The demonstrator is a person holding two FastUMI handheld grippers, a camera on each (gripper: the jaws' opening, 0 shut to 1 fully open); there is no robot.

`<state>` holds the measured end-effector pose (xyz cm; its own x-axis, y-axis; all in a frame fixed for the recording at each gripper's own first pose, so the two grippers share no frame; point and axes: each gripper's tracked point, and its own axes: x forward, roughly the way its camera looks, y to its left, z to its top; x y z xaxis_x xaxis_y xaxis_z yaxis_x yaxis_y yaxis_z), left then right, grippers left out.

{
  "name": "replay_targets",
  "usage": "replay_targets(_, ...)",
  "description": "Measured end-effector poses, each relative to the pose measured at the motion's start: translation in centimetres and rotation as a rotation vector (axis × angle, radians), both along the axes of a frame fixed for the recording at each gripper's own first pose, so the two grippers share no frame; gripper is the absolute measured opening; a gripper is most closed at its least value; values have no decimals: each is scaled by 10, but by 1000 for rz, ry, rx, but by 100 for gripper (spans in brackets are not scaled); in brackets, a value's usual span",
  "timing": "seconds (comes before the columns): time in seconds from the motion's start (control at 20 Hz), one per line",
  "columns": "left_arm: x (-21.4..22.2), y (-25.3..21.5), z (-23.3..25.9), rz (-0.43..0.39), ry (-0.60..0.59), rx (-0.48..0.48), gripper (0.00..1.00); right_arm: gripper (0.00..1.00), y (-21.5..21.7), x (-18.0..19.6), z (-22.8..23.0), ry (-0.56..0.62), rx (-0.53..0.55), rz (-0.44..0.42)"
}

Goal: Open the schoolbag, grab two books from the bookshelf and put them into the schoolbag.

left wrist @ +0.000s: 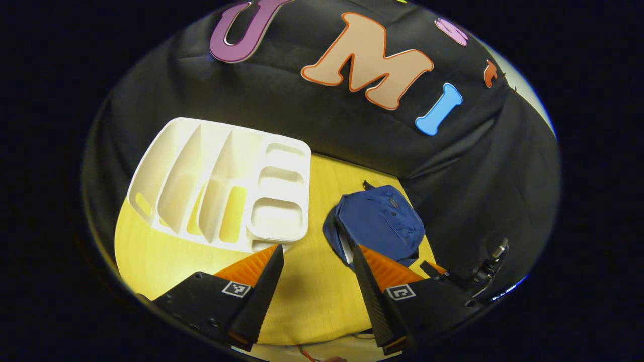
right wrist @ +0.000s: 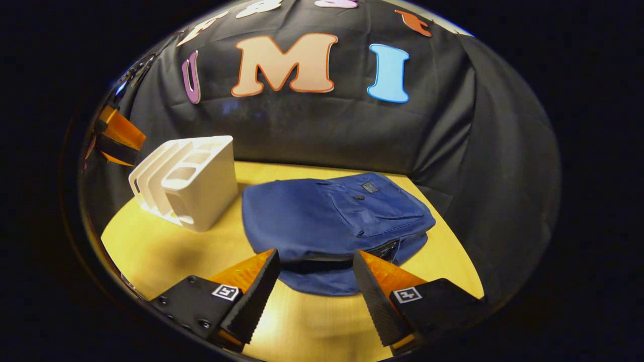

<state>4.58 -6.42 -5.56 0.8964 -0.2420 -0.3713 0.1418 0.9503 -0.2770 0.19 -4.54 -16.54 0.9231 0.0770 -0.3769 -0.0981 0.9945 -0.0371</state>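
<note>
Left gripper (left wrist: 317, 261) raised above the table (left wrist: 307, 301), jaws apart, nothing between them. Shelf (left wrist: 221, 186) ahead and left of the left jaw, seen from above: slots look bare, yellow table showing through the cut-outs, no books made out in it. Bag (left wrist: 377, 221) ahead of the right jaw, just past its tip, partly hidden behind it.

Right gripper (right wrist: 314, 266) low over the table (right wrist: 166, 241), jaws apart, gripping nothing. Bag (right wrist: 327, 216) lying flat straight ahead, its near edge between and just beyond the two tips, front pocket up. Dark zip line along the near-right side, close to the right jaw; a slit there looks slightly parted, but whether the main zip is undone cannot be told. Shelf (right wrist: 186, 181) ahead-left, well off the left jaw, beside the bag. Other gripper (right wrist: 118, 136) far left, above the shelf.

Step in hand, as judged: uncertain. Bare shelf slots suggest books may already be out, yet none seen, and bag looks flat. If opening is the step, next move calls for finding the zip pull near the right jaw, closing on it, and drawing along the seam while the left gripper pins the fabric. Pull tab too small to make out from here, so a closer approach needed first.
</note>
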Motion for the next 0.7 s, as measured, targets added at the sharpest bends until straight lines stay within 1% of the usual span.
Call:
replay_targets(0.05,1,4,10,11,-52,8,82,95,3,-3,17,-36,8,-3)
replay_targets(0.2,-3,14,52,47,-250,23,82,87,16,-3,79,-180,18,2)
replay_targets(0.25,-6,19,65,57,-319,39,82,87,20,0,100,-226,20,4)
replay_targets(0.4,-15,39,94,119,-481,145,81,87,35,7,147,-345,47,10)
replay_targets(0.5,-16,42,101,140,-526,199,81,87,43,10,164,-401,66,17)
replay_targets(0.7,-22,55,102,162,-532,215,81,88,51,12,169,-412,89,6)
